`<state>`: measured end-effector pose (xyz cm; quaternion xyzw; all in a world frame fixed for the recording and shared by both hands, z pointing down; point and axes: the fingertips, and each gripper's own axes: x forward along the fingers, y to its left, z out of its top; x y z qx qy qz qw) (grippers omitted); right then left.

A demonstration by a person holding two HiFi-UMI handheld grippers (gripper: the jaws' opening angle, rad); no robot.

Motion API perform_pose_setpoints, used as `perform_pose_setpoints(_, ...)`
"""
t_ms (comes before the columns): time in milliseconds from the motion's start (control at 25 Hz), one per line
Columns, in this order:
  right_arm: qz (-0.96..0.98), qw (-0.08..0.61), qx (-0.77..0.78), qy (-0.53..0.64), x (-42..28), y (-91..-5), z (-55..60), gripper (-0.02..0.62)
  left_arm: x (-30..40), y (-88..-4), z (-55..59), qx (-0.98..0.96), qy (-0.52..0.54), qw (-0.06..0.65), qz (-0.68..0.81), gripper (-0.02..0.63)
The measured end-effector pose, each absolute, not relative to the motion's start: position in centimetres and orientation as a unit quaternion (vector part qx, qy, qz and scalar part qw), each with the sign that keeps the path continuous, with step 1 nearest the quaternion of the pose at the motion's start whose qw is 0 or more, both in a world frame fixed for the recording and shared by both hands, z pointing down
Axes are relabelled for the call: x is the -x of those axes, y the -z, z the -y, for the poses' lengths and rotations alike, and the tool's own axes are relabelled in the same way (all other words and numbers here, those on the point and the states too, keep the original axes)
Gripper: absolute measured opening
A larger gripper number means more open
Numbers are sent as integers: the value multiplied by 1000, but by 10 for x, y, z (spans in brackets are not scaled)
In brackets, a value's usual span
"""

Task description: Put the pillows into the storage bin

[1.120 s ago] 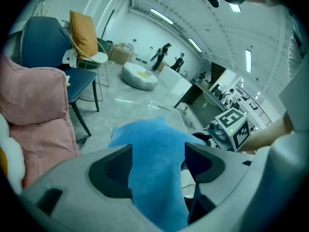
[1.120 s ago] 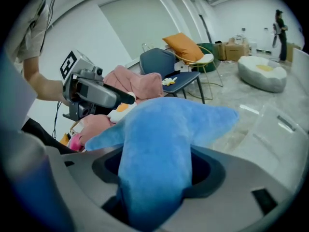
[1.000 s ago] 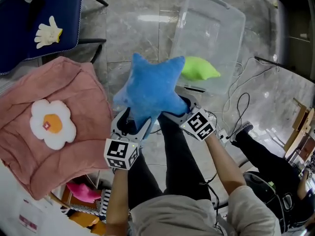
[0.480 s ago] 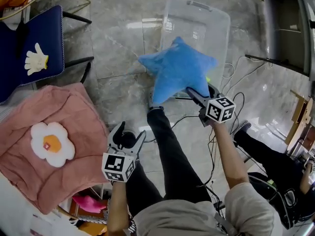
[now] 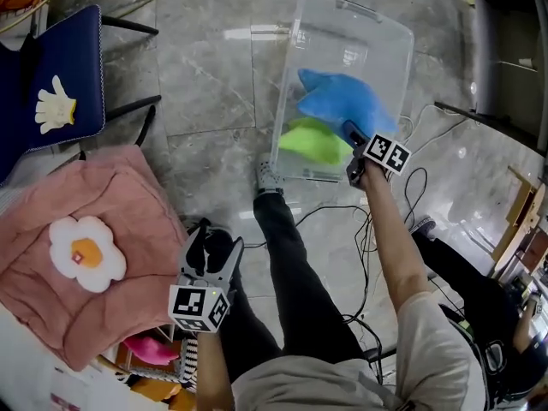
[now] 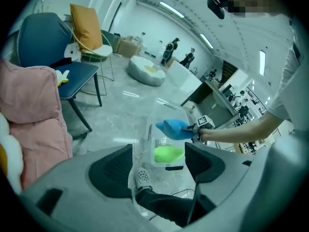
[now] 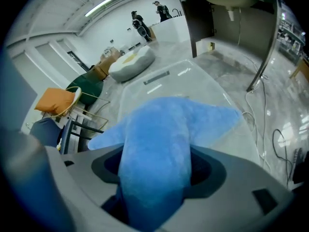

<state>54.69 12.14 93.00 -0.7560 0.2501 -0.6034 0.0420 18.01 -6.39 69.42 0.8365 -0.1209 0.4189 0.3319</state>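
Blue star pillow [image 5: 342,101] sits within the rim of the clear storage bin [image 5: 282,75] in my head view, right over the green pillow [image 5: 312,142] lying in the bin. I can't tell if the two touch. My right gripper [image 5: 351,134] reaches over the bin's near wall and has one arm of the star. My left gripper [image 5: 212,248] hangs by my leg, beside the pink cushion [image 5: 103,204], well apart from the bin.

Left gripper view: jaws spread wide, nothing between them, just the bin with both pillows far off past the tips.

Right gripper view: both pads pressed into a fat blue arm of the star, clamped on it, with the bin's open top right behind.
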Motion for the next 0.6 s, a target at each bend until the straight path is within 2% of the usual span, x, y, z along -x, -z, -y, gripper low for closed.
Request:
perform_pose_setpoints(240, -235, -4, 737, 634, -551, -998, -115, 332, -204, -704, 58, -836, -406, 347, 124, 341)
perform_pose_setpoints(360, -226, -19, 719, 657, -547, -1018, -114, 356, -195, -718, 55, -830, -411, 355, 131, 341)
perform_pose_setpoints(600, -211, -66, 710, 668, -562, -1024, -110, 365, -169, -732, 50, -816, -411, 374, 158, 342)
